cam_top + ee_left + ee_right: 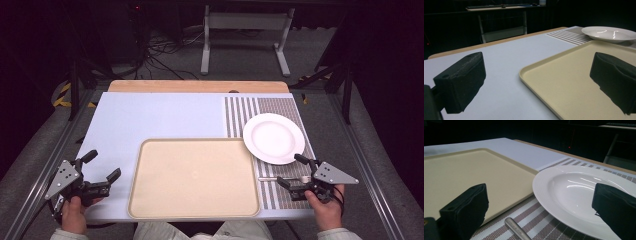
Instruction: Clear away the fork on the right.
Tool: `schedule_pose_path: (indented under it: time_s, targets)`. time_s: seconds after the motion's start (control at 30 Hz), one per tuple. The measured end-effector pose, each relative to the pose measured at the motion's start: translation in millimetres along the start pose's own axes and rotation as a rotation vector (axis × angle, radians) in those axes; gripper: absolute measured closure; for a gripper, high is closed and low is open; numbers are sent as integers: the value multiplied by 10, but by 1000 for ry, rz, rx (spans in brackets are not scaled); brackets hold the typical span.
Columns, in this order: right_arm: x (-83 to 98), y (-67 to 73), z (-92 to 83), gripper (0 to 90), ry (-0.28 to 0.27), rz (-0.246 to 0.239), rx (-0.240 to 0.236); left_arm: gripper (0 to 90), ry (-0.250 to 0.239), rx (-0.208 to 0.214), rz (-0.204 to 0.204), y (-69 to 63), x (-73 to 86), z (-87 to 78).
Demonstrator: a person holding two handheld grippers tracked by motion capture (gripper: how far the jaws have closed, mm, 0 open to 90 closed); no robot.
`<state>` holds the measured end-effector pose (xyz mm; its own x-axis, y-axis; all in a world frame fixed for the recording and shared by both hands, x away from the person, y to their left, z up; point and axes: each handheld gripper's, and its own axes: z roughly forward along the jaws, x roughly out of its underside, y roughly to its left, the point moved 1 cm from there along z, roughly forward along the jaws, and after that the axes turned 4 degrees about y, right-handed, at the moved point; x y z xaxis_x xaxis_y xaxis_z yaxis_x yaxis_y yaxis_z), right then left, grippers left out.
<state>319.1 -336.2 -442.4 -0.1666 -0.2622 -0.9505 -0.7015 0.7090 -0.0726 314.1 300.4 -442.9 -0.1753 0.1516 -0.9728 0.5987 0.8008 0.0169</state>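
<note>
My right gripper (296,173) hangs over a metal utensil handle (281,178), jaws spread wide, nothing between them. The handle lies flat on the striped placemat (280,107), just beside the tray's right edge, long axis running left–right across the table; which end is the head I cannot tell. The white plate (274,138), just beyond it, holds nothing. The beige tray (194,177) holds nothing. My left gripper (101,170) stands released left of the tray, over the table (150,115).
</note>
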Motion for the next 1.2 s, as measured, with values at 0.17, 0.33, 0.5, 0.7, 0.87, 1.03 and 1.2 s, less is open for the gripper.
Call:
schedule_pose_path:
  time_s: [0.17, 0.33, 0.5, 0.7, 0.87, 1.03, 1.2]
  targets:
    - [-10, 5, -8, 12, 0, -3, 5, 10, -8, -1, -3, 2, -9, -14]
    - [-7, 3, -9, 10, 0, 1, 3, 10, -6, 2, -3, -1, -15, -14]
    - [-3, -3, -6, 10, 0, 6, 5, 10, -8, 1, -5, 2, -13, -10]
    - [-12, 2, -7, 10, 7, 13, -9, 10, -4, 12, 4, -9, -14, -22]
    - [-16, 1, 2, 10, 3, 27, -11, 10, -9, 9, 0, 0, -21, -37]
    - [-52, -6, 0, 14, 10, 39, -15, 10, -6, 13, 5, -9, -17, -25]
    - [-174, -69, 11, 14, 33, 26, -11, 10, -7, 12, -3, 0, -12, -28]
